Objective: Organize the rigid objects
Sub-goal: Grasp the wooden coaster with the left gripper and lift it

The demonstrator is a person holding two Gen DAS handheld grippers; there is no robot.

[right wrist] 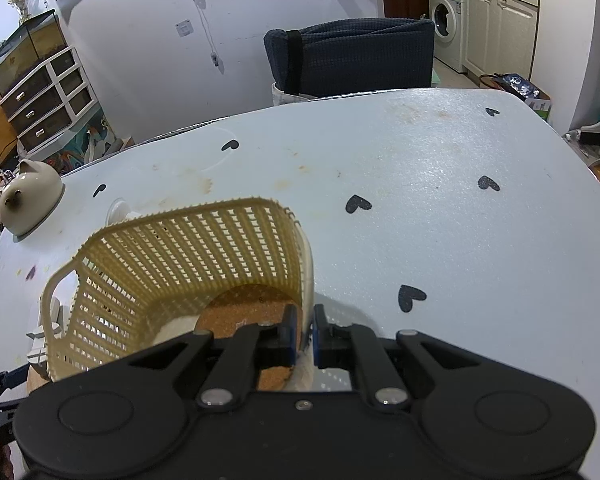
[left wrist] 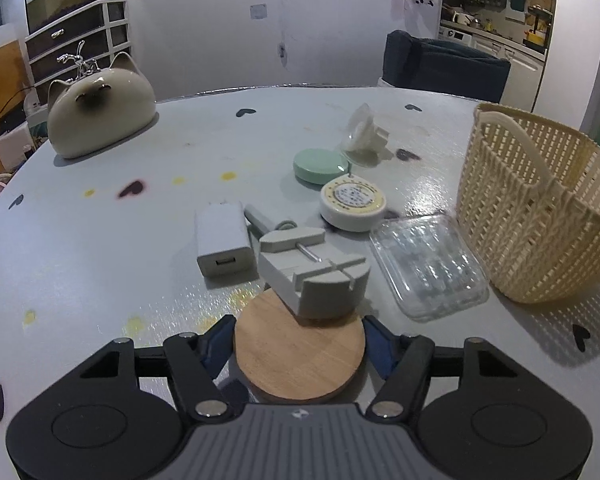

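Observation:
My left gripper (left wrist: 300, 330) is closed on a round wooden coaster (left wrist: 300, 354), its blue pads against the disc's two sides. A grey watch-band tool (left wrist: 314, 270) rests partly on the coaster's far edge. Beyond lie a white USB charger (left wrist: 224, 240), a round tape measure (left wrist: 353, 202), a green round case (left wrist: 320, 165), a white suction cup (left wrist: 366, 132) and a clear plastic box (left wrist: 428, 266). My right gripper (right wrist: 305, 326) is shut on the rim of the cream woven basket (right wrist: 188, 264), which holds a cork disc (right wrist: 252, 314). The basket also shows in the left wrist view (left wrist: 536, 216).
A ceramic cat figure (left wrist: 100, 116) stands at the table's far left, also in the right wrist view (right wrist: 26, 198). A dark chair (right wrist: 350, 56) stands behind the far table edge (right wrist: 340, 98). Drawers stand by the wall at left.

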